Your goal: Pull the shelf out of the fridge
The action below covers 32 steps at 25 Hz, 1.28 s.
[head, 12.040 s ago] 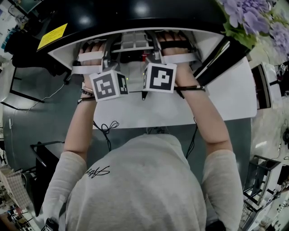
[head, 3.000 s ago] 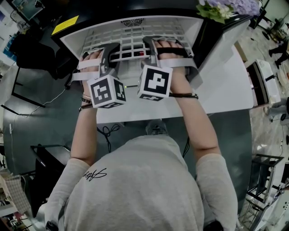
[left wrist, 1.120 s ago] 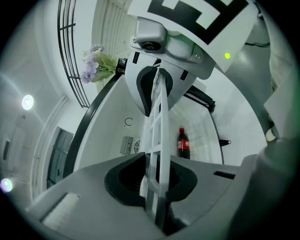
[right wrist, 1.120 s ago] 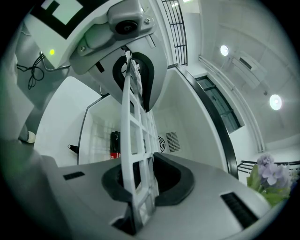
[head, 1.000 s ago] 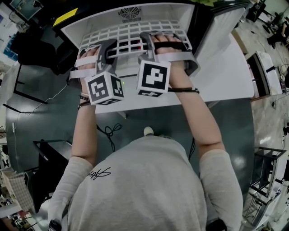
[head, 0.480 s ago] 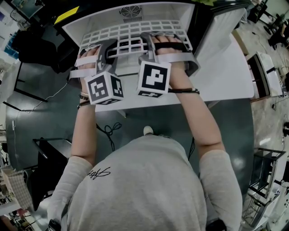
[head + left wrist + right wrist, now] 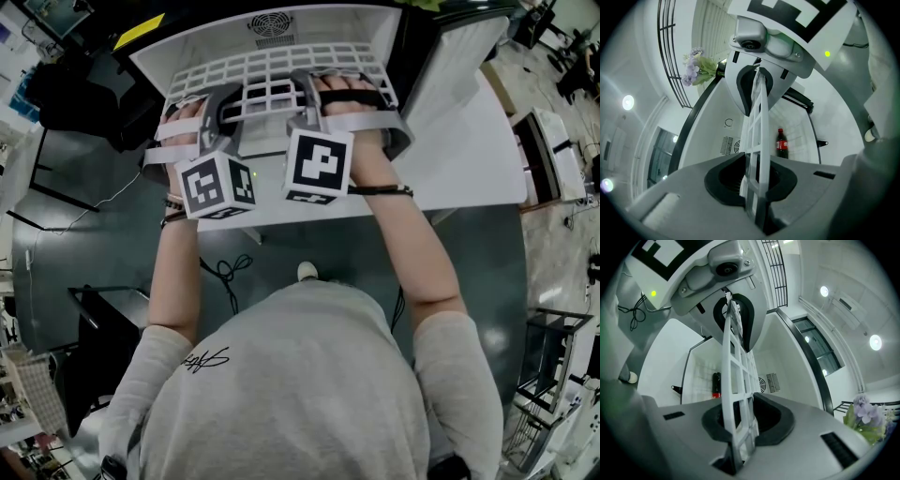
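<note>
In the head view, one white grid shelf (image 7: pixel 272 73) lies in one open fridge (image 7: pixel 178 52), with its near edge toward the person. Two tongs grip that edge side by side, the left tongs (image 7: pixel 228 105) and the right tongs (image 7: pixel 305 89). The fridge stands on one white surface (image 7: pixel 469 159), with grey floor (image 7: pixel 75 216) beside and below it. One round vent (image 7: pixel 269 23) shows on the fridge's back wall.

In the left gripper view, the left tongs (image 7: pixel 757 180) are nearly closed and clamp the shelf (image 7: pixel 757 136), whose grid runs straight up between the pads. Beyond them, one cola bottle (image 7: pixel 782 143) stands upright inside the fridge. One bunch of purple flowers (image 7: pixel 696 70) sits above the cabinet.

In the right gripper view, the right tongs (image 7: pixel 740 425) are likewise pinched on the shelf (image 7: pixel 735 390). The same single bottle (image 7: pixel 716 385) stands at the back, near the vent (image 7: pixel 766 380). The flowers (image 7: pixel 865 420) show at the lower right. Two round ceiling lights (image 7: pixel 825 290) glow in a pale room.
</note>
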Available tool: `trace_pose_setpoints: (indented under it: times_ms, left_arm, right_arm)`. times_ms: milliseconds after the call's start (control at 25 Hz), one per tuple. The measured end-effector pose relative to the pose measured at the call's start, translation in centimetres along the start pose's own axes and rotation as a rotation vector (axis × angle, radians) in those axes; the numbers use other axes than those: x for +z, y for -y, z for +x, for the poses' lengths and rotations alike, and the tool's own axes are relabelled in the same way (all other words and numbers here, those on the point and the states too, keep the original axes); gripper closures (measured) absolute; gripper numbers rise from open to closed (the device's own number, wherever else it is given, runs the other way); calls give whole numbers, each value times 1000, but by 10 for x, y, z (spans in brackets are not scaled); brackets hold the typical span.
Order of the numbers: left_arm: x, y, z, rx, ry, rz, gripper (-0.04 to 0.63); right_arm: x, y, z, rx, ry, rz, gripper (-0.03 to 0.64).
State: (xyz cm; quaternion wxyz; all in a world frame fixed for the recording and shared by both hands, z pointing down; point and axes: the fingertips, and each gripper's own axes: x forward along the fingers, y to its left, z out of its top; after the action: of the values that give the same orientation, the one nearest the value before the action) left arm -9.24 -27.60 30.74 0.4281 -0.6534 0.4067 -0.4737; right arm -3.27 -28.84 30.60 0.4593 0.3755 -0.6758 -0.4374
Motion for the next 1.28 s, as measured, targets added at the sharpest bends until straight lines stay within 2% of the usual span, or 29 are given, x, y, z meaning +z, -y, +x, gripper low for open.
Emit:
trace_pose_setpoints:
  times_ms: [1280]
  left_arm:
    - [-1,6,-12,2,-6,2,552]
  right_arm:
    - [6,-6,-10,7,9,-4,568]
